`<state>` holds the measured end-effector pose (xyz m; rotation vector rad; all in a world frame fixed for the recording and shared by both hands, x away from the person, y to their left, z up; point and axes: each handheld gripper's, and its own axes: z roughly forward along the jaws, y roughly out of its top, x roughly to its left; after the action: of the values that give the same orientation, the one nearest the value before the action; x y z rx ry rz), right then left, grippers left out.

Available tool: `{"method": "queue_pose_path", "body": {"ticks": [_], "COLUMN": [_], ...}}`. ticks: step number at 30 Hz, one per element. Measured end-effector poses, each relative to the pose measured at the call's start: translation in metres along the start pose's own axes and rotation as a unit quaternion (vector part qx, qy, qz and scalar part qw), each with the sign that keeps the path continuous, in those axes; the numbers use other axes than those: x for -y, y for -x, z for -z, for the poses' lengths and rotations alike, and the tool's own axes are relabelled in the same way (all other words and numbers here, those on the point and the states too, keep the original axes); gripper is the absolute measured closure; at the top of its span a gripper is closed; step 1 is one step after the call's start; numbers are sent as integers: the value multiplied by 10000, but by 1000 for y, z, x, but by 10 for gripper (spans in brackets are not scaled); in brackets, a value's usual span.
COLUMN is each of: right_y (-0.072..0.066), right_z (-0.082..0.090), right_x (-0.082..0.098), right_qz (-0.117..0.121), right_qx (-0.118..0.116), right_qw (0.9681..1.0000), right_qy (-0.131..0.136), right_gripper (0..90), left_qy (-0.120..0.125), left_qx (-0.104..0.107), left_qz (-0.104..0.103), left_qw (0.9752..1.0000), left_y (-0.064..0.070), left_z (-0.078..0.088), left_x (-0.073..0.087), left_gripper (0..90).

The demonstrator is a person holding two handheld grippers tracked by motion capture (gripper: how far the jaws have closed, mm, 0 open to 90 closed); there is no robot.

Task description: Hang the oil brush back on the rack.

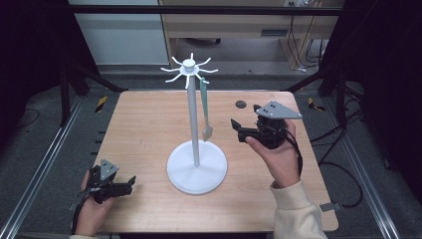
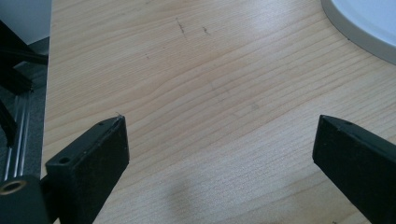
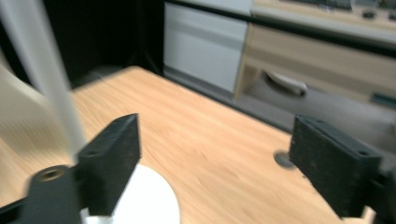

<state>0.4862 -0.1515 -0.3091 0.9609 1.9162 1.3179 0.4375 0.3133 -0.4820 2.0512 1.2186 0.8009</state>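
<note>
green spatula point(image 1: 205, 112) hangs on white stand point(image 1: 194, 124), just left of empty, wide-open right gripper point(image 1: 237, 127). risk: a sideways brush swings it off the hook. left gripper point(image 1: 130, 183) open, resting on counter point(image 1: 149, 129).

My right gripper view blurs the stand's pole point(image 3: 44, 70); the left gripper view crops its base point(image 2: 369, 23).

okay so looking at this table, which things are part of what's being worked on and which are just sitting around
In use:
white rack, a pole with hooks on a round base
pale green utensil hanging from a hook
right gripper, jaws open, beside the utensil

Just there:
left gripper, open, low over the table
dark round spot on the tabletop
</note>
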Motion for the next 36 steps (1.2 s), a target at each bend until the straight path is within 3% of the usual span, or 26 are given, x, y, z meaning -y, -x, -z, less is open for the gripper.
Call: {"method": "queue_pose_path", "body": {"ticks": [5,10,16,21,26,29,34,36], "right_y": [7,17,25,23,20,19,20,22], "right_z": [-16,-26,-32,-34,-37,-36,-39,-41], "right_x": [17,36,58,85,106,114,124,128], "right_qz": [130,93,-56,-147,-211,-185,-137,-201], "right_qx": [185,345,338,279,233,111,147,99], "right_qw": [9992,9979,9958,9944,9908,9900,9865,9867], "right_qy": [-339,-536,-852,-1006,-1316,-1395,-1624,-1613], "right_gripper": [98,90,81,84,141,147,139,139], "left_qy": [-12,6,53,83,67,57,39,36], "left_qx": [11,5,2,18,32,36,54,53], "left_qz": [11,34,26,-86,-65,-75,-99,-111], "left_qw": [10000,10000,10000,9999,10000,9999,9999,9999], "left_y": [0,0,0,0,1,1,1,2], "left_z": [0,0,1,1,0,0,0,-1], "left_x": [0,0,0,0,0,0,0,0], "left_gripper": [31,31,30,31,30,30,30,30]}}
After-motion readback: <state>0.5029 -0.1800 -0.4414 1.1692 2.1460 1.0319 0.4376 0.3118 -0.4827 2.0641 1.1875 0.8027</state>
